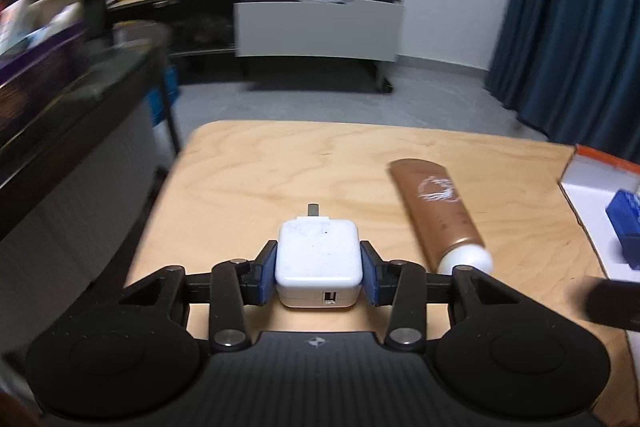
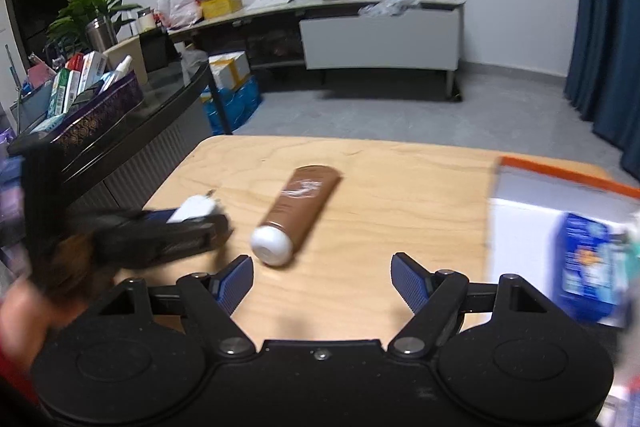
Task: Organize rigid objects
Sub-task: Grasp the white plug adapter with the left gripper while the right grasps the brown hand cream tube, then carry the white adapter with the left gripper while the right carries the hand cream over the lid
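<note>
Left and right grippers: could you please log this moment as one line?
left gripper: shut on white charger | right gripper: open, empty | brown tube: lying on table

Pale wood-grain table (image 1: pixel 256 171), tan with darker swirls. White charger (image 1: pixel 318 259), faintly speckled grey, between blue ribbed pads (image 1: pixel 269 277) on the black left gripper (image 1: pixel 319 277). Brown tube (image 2: pixel 304 195) with white swirl mark and white cap. White tray (image 2: pixel 520 227) edged orange; blue box (image 2: pixel 588 263) inside, print blurred. Right gripper (image 2: pixel 322 281) black, blue pads. Dark teal curtain (image 1: pixel 580 19).
</note>
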Available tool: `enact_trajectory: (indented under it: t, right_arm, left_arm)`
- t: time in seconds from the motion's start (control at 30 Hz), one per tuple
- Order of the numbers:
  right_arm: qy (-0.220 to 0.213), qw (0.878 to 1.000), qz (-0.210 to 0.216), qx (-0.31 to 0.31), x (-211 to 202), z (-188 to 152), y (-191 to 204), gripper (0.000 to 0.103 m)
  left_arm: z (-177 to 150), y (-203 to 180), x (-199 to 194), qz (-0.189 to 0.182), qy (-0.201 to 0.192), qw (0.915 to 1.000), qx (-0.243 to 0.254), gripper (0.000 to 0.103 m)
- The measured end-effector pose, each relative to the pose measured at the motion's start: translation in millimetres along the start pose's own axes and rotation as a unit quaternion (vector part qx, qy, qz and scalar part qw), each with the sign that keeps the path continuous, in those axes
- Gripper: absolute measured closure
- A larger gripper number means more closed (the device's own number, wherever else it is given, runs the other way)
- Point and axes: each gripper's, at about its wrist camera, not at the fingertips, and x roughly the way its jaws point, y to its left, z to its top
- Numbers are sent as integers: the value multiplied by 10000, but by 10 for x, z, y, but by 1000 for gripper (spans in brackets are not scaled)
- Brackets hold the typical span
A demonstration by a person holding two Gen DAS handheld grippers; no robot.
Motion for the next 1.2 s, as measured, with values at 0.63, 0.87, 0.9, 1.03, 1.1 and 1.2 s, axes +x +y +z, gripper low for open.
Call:
enact_trajectory:
  t: [0.63,0.87,0.9,1.03,1.1,1.2]
  right_arm:
    - [-193,9980,-603,-35,562,178,326,56]
    - [-765,9955,-552,58,-482,21,58,56]
    - [-879,9944,-567,120,-649,-10,0,56]
    - [-1255,9892,-688,309,-1289,-139,-255,56]
    - [-1401,9863,-799,344,-1583,-228,-399,56]
    - [-1491,9830,-988,404,-1950,-377,-631,56]
  left_arm:
    - [-147,48,-544,-80,-289,9981,-545,61]
    - [-208,-275,-899,-290,-399,9970,-592,61]
    - [-217,-351,-959,-341,-423,9970,-551,61]
    - [-238,-711,-1192,-575,-558,9963,-325,61]
    - [-254,-928,-1307,-742,-625,9951,-181,61]
    - [-312,-1257,-1445,-960,-731,9927,18,61]
